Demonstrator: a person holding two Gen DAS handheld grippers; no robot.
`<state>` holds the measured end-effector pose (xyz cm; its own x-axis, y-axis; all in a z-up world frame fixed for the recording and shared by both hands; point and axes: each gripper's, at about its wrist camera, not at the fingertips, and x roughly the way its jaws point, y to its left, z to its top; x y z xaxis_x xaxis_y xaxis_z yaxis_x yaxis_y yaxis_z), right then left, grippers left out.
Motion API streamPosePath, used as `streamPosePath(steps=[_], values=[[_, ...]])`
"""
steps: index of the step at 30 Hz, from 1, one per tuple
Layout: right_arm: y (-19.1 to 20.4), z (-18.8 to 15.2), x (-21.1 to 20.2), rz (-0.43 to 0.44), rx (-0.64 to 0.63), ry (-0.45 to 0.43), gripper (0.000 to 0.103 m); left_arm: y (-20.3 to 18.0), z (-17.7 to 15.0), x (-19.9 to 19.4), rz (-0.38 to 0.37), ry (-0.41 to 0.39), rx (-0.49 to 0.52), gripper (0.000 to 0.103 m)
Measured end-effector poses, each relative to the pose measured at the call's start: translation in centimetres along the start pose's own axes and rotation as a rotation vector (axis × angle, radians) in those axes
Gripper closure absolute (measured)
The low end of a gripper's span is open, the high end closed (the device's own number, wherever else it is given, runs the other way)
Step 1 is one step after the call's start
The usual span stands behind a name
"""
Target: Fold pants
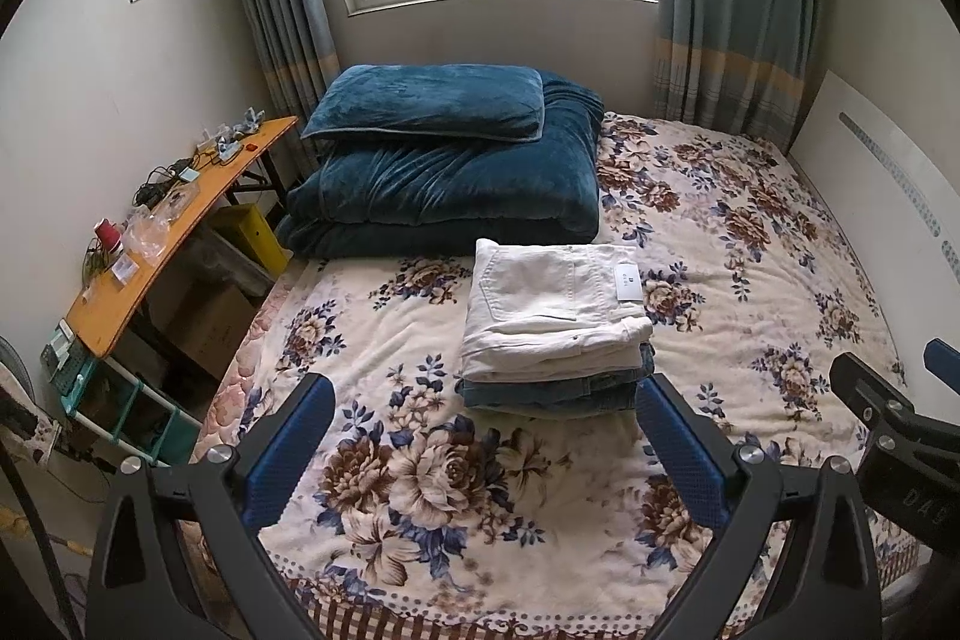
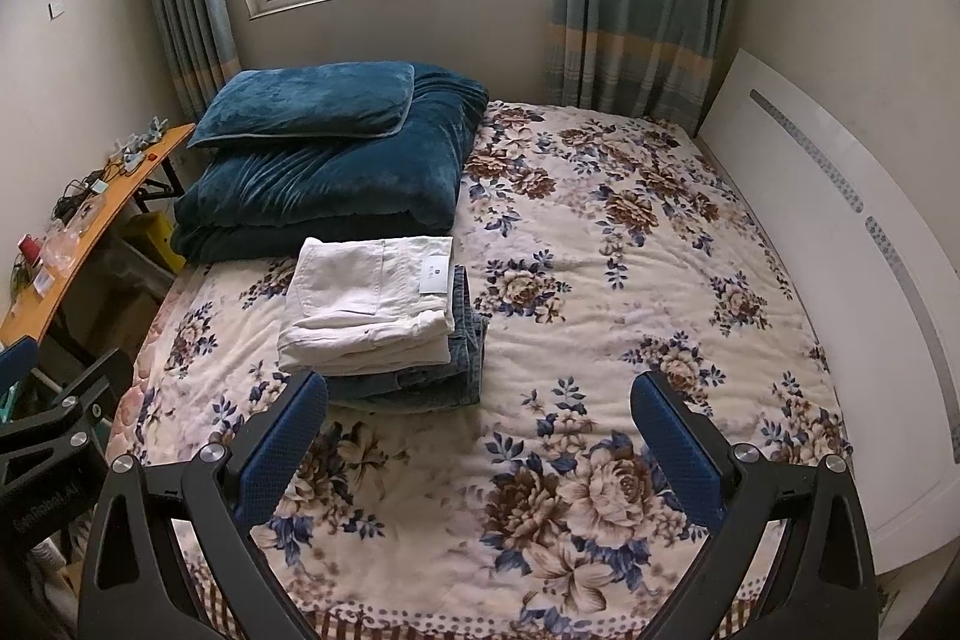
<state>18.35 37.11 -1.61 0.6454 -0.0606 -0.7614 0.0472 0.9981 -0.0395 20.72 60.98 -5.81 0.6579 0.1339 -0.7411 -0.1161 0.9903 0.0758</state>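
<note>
The white pants point(image 1: 555, 307) lie folded into a compact rectangle, back pocket facing up and a small white label near the right edge. They sit squarely on top of folded blue jeans point(image 1: 552, 391), whose denim layers show beneath the near edge and, in the right wrist view, along the right side. The stack rests on the floral bedspread point(image 1: 750, 280), just in front of the dark teal bedding

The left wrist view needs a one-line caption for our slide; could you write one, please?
Open left gripper above a floral bedspread, facing folded white pants stacked on folded jeans.
</note>
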Motion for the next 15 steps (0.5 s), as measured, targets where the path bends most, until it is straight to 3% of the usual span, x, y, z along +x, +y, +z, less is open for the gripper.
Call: streamPosePath(steps=[15], values=[[-0.62,-0.09,-0.16,0.015,0.001,-0.002,0.000,0.63,-0.04,-0.65,0.012,-0.010,0.004,0.000]])
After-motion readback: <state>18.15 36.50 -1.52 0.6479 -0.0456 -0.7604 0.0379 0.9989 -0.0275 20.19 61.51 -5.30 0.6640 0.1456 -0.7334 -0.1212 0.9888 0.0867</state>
